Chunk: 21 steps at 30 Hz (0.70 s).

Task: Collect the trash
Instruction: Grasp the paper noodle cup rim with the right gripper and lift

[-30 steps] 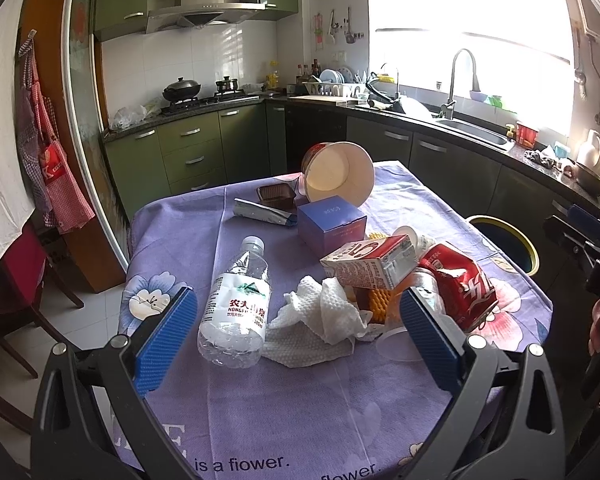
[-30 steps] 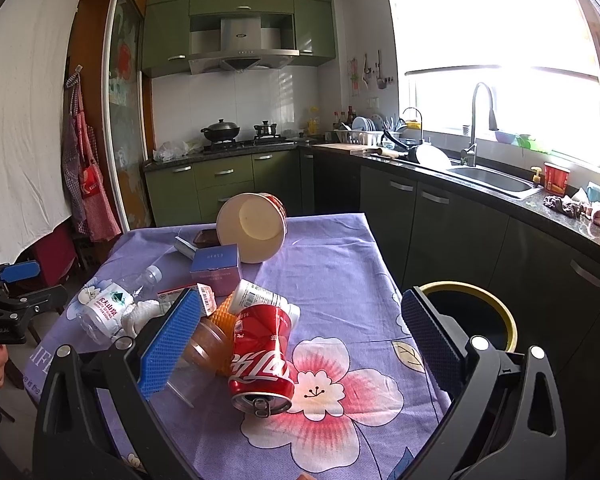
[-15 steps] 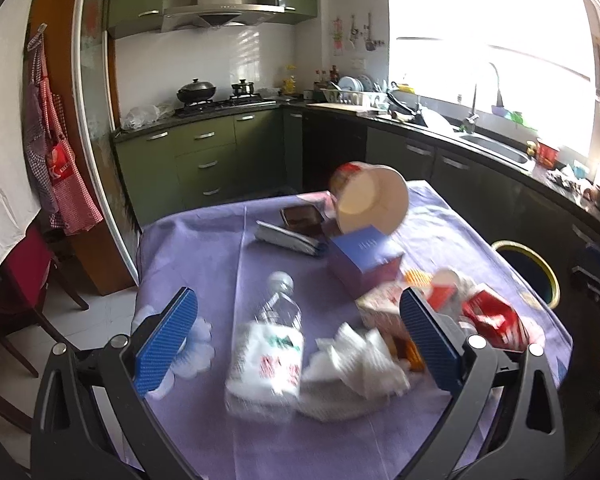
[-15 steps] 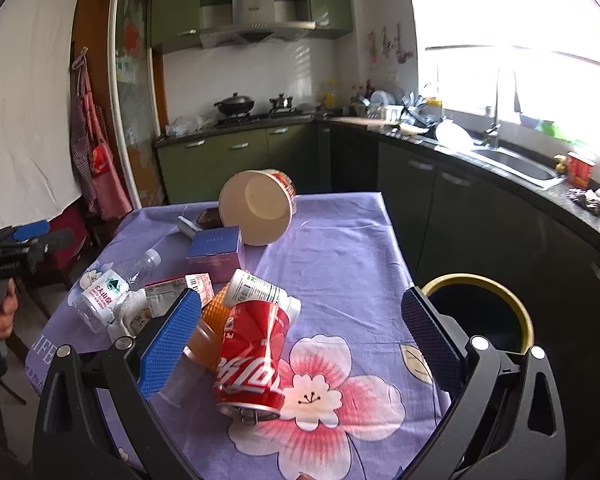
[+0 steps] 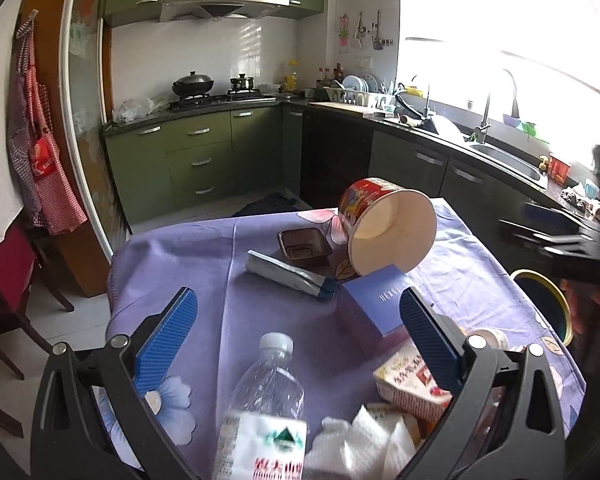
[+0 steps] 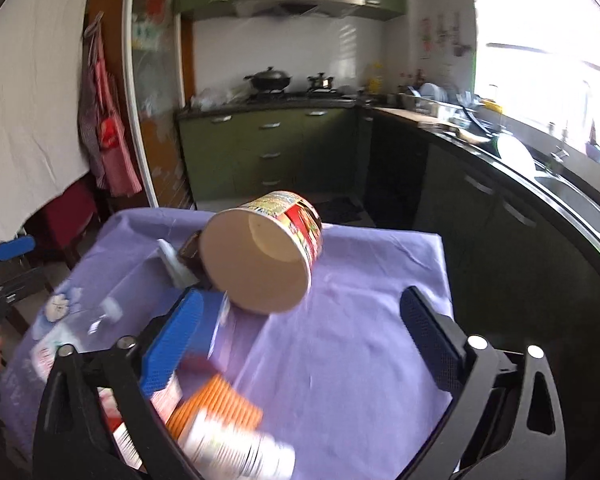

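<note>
Trash lies on a purple-clothed table (image 5: 204,256). In the left wrist view a clear water bottle (image 5: 266,408) lies between my open left gripper's (image 5: 296,340) jaws, with white tissue (image 5: 364,440), a pink carton (image 5: 408,380), a blue box (image 5: 380,304), a silver tube (image 5: 288,276), a brown tray (image 5: 303,243) and a tipped paper bowl (image 5: 388,228) beyond. In the right wrist view my open, empty right gripper (image 6: 300,336) hovers over the cloth just before the bowl (image 6: 260,256); an orange-and-white container (image 6: 228,428) lies below it.
A yellow-rimmed bin (image 5: 548,304) stands beside the table's right edge. Green kitchen cabinets (image 5: 196,160), a stove and a dark counter with a sink (image 5: 508,156) ring the room. A red chair (image 5: 4,280) stands at the left.
Both grippers have moved forward over the table toward the bowl. The red can has dropped out of the right wrist view. Both stay open.
</note>
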Motion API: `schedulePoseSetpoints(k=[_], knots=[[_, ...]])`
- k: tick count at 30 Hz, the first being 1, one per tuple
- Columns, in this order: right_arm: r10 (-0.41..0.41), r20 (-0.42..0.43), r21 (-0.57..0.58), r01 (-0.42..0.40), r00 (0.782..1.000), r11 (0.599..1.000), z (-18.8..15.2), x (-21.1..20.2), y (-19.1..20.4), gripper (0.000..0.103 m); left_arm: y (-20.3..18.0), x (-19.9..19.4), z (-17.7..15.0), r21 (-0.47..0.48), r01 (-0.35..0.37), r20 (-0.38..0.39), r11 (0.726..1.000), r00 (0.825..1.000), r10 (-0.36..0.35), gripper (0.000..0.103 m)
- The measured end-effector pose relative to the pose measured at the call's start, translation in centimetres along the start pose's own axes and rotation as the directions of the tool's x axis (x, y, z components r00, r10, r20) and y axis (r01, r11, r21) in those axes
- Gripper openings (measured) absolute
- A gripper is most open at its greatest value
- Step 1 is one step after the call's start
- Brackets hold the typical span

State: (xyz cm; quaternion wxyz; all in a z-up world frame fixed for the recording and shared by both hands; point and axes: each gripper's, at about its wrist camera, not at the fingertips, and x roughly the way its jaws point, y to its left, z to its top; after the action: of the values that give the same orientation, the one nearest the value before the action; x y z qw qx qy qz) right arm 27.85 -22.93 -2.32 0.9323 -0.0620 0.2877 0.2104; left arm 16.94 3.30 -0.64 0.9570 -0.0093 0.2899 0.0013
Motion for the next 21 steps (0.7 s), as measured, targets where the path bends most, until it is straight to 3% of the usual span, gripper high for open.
schedulePoseSetpoints(k=[7, 11, 13, 18, 21], knots=[[-0.012, -0.115, -0.003, 0.011, 0.993, 1.000, 2.1, 10.9, -1.3, 0.064, -0.4, 1.9, 0.4, 0.005, -0.003, 0.013, 1.000, 1.000, 0.003, 0.096], [0.001, -0.149, 0.012, 0.000, 0.989, 1.000, 2.0, 14.7, -1.8, 0.052, -0.6, 2.5, 0.2, 0.013, 0.003, 0.004, 1.000, 1.000, -0.003, 0.096], [0.009, -0.160, 0.018, -0.006, 0.987, 1.000, 1.8, 16.0, -1.8, 0.046, -0.5, 2.7, 0.1, 0.016, 0.008, -0.002, 1.000, 1.000, -0.008, 0.096], [0.022, -0.175, 0.060, -0.011, 0.984, 0.998, 1.4, 17.5, -2.2, 0.009, -0.7, 2.9, -0.1, 0.020, 0.021, -0.010, 1.000, 1.000, -0.021, 0.096], [0.042, -0.176, 0.103, -0.024, 0.983, 0.994, 1.6, 17.5, -3.0, 0.007, -0.8, 2.9, -0.2, 0.020, 0.025, -0.011, 0.999, 1.000, -0.025, 0.096]])
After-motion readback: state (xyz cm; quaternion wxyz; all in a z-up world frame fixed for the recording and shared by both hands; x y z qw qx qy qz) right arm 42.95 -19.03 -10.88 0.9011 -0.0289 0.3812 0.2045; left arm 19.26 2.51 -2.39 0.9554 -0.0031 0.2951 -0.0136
